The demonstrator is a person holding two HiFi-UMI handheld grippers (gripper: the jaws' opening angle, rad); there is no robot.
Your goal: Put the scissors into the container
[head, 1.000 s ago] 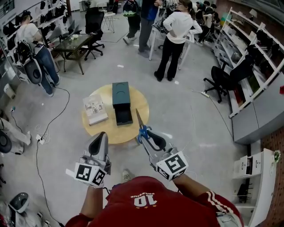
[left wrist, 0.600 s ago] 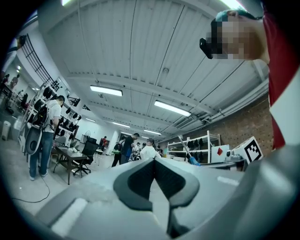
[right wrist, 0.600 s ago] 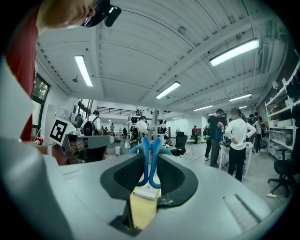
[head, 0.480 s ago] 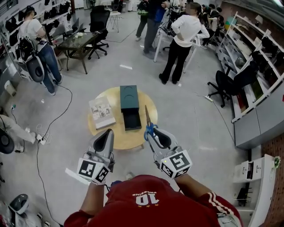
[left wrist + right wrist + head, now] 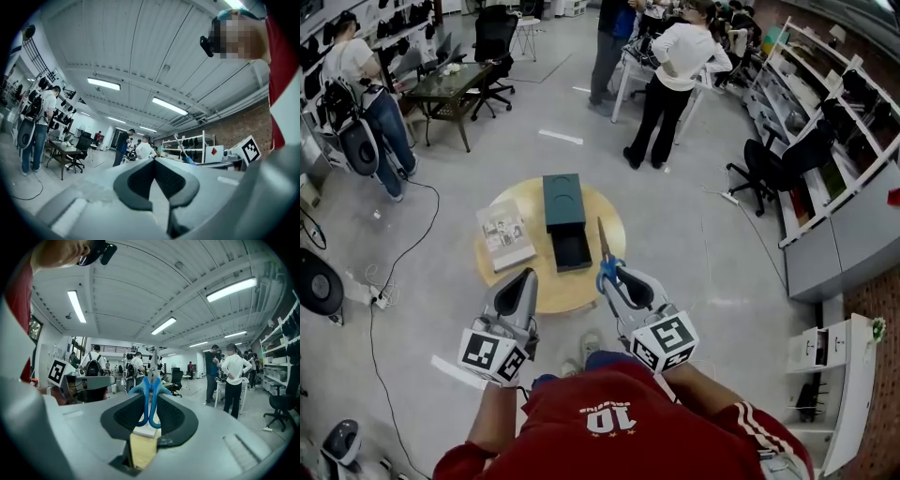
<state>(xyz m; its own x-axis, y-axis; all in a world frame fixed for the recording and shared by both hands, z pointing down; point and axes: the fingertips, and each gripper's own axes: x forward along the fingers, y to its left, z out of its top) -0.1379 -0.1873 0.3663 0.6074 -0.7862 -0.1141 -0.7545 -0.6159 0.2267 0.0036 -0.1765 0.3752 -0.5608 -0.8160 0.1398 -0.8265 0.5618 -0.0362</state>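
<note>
Near the round wooden table (image 5: 574,287), right gripper (image 5: 617,279) jaws pinch blue-handled scissors (image 5: 603,251) — left gripper (image 5: 523,281) jaws pressed together.

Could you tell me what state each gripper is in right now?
Left gripper: closed, holding nothing.
Right gripper: closed on the handles of the scissors.
</note>
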